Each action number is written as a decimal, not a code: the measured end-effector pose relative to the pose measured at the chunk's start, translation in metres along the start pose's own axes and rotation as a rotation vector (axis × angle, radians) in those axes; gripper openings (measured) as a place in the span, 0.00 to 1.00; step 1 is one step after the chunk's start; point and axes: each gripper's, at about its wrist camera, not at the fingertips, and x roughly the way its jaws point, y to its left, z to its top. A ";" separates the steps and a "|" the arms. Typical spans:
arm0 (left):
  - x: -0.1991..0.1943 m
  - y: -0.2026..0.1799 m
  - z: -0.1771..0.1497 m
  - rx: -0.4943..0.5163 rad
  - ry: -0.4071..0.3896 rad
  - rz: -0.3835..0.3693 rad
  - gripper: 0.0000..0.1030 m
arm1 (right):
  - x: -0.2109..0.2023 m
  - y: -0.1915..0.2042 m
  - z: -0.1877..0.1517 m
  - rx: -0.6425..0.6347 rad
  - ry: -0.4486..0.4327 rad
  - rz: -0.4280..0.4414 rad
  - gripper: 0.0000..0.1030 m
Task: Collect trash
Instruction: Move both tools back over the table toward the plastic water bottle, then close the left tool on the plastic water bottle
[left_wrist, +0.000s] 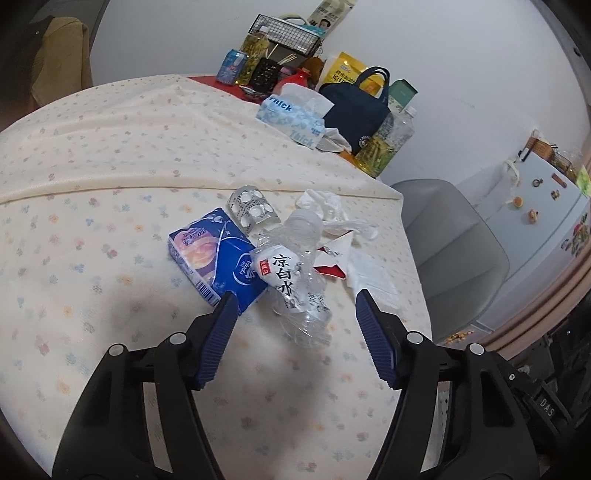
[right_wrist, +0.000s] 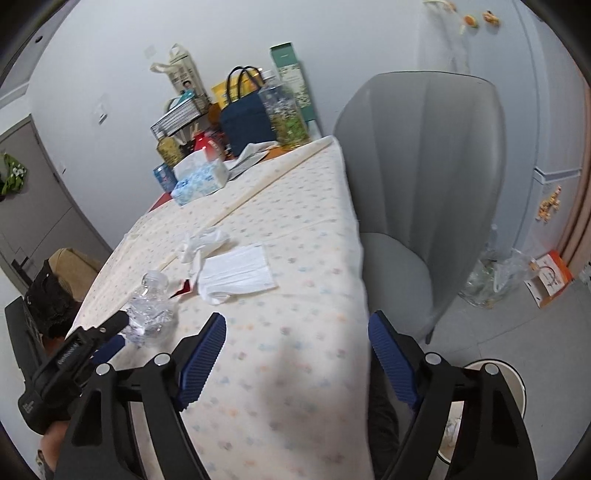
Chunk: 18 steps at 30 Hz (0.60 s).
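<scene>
Reaching for the first piece. Left gripper (left_wrist: 295, 314) poised over the crushed bottle (left_wrist: 295, 269) on the table (left_wrist: 92, 147), jaws partly open, pads not yet pressing. Right gripper (right_wrist: 297, 350) apart near the table edge, jaws wide and empty. Next, likely: lower, close on the bottle, carry to the bin (right_wrist: 517, 373). Counted: one bottle, one blue carton (left_wrist: 218, 258), one blister pack (left_wrist: 251, 206), one face mask (right_wrist: 236, 271), one crumpled tissue (right_wrist: 203, 242).

- A table under a cream cloth with small pastel flowers (left_wrist: 110, 177)
- A crushed clear plastic bottle with a white label (left_wrist: 295, 273)
- A blue tissue pack (left_wrist: 218, 258)
- A silver pill blister (left_wrist: 251, 208)
- A white pleated face mask (right_wrist: 238, 273)
- Crumpled white tissue (right_wrist: 205, 242)
- A blue-and-white tissue box (left_wrist: 291, 122)
- A navy handled bag (left_wrist: 356, 110)
</scene>
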 end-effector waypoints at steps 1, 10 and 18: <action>0.003 0.001 0.001 -0.007 0.003 0.001 0.60 | 0.004 0.003 0.001 -0.006 0.004 0.004 0.76; 0.017 0.002 0.006 -0.040 0.016 -0.016 0.30 | 0.041 0.036 0.007 -0.064 0.051 0.027 0.76; -0.013 0.005 0.014 -0.027 -0.042 -0.027 0.30 | 0.080 0.070 0.011 -0.160 0.096 0.032 0.71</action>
